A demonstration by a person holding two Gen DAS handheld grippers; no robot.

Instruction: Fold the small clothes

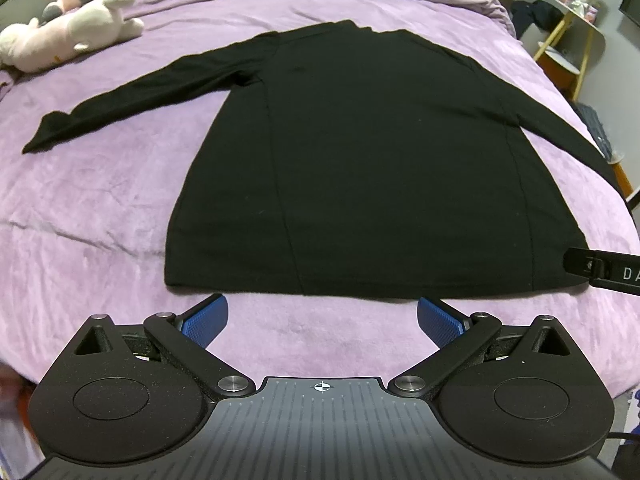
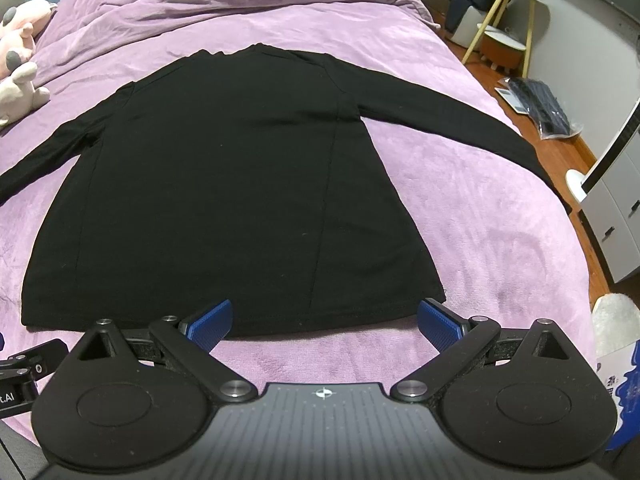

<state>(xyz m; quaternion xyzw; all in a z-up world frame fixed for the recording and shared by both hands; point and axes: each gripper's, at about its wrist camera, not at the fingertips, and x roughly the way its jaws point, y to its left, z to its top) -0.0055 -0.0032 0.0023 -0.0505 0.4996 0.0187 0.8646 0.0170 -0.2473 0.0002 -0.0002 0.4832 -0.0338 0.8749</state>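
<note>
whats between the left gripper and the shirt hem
Only bare purple blanket, seen in the left wrist view: the left gripper is open just short of the black shirt.

- Black long-sleeved top (image 1: 360, 160), spread flat on the purple bed cover, hem at 6 o'clock, collar at 12.
- Sleeves extended toward 9 and 3 o'clock, unfolded.

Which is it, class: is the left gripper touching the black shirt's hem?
Apart. The left wrist view shows purple blanket between the left gripper and the black shirt.
</note>
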